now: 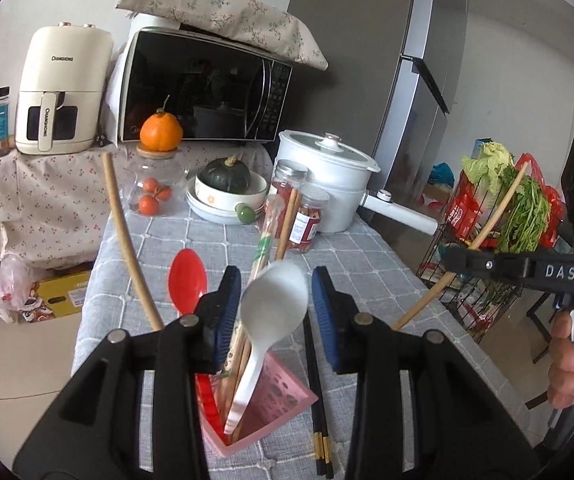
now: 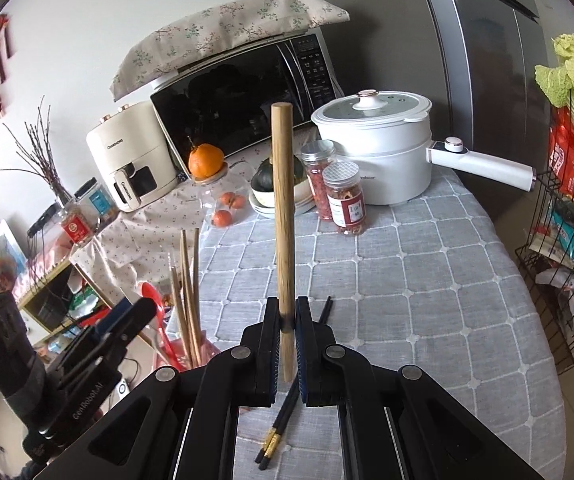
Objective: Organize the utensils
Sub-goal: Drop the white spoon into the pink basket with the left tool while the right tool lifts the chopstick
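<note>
A pink utensil holder (image 1: 263, 408) stands on the grey checked tablecloth, holding a white spoon (image 1: 273, 300), a red spoon (image 1: 187, 276), wooden chopsticks (image 1: 283, 224) and a long wooden stick (image 1: 121, 232). My left gripper (image 1: 275, 304) is open above the holder, its blue pads either side of the white spoon's bowl, not touching it. My right gripper (image 2: 287, 320) is shut on a wooden stick (image 2: 283, 220), held upright above the table; the stick also shows in the left wrist view (image 1: 483, 232). Black chopsticks (image 2: 287, 412) lie on the cloth below the right gripper, beside the holder (image 1: 319, 392).
At the table's far end stand a white electric pot (image 2: 375, 160), two red-filled jars (image 2: 345, 200), stacked bowls with a green squash (image 1: 227, 188) and a glass jar under an orange (image 1: 159, 184). A microwave (image 1: 207, 88) and air fryer (image 1: 59, 92) stand behind. A wire rack of vegetables (image 2: 567, 220) is on the right.
</note>
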A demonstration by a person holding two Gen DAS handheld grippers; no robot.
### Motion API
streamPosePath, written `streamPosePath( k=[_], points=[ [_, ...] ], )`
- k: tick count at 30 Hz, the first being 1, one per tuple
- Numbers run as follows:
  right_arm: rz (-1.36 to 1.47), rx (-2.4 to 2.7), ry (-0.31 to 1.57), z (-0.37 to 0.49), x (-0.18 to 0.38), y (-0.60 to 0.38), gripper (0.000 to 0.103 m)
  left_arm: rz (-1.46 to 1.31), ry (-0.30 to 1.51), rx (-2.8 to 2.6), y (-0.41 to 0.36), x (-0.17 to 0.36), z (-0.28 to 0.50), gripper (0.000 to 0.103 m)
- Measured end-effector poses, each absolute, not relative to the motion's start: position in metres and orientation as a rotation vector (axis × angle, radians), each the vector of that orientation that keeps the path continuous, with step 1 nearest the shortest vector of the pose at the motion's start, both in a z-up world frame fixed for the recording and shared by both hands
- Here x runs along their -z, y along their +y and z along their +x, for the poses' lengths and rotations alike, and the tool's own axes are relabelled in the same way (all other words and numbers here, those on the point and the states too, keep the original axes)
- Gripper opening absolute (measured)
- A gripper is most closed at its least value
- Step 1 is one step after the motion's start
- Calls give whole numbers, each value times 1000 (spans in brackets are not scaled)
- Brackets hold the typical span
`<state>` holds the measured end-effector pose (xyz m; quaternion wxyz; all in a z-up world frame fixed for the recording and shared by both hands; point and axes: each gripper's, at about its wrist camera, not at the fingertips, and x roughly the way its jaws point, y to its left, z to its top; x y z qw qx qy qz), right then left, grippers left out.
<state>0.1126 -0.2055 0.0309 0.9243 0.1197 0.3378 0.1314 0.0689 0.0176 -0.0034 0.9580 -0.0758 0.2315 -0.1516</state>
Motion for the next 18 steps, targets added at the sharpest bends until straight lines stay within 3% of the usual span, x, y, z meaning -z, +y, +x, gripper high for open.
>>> streamPosePath(
  k=[5, 11, 18],
  points=[
    [245, -301, 673, 107, -38, -194, 7, -197, 536, 281, 32, 2, 58, 64],
    [239, -328, 631, 100, -52, -182, 7, -204, 620, 204, 57, -3, 42, 78],
    [239, -381, 586, 88, -67, -165, 7, -148, 773, 34, 80, 12, 38, 80]
  ],
)
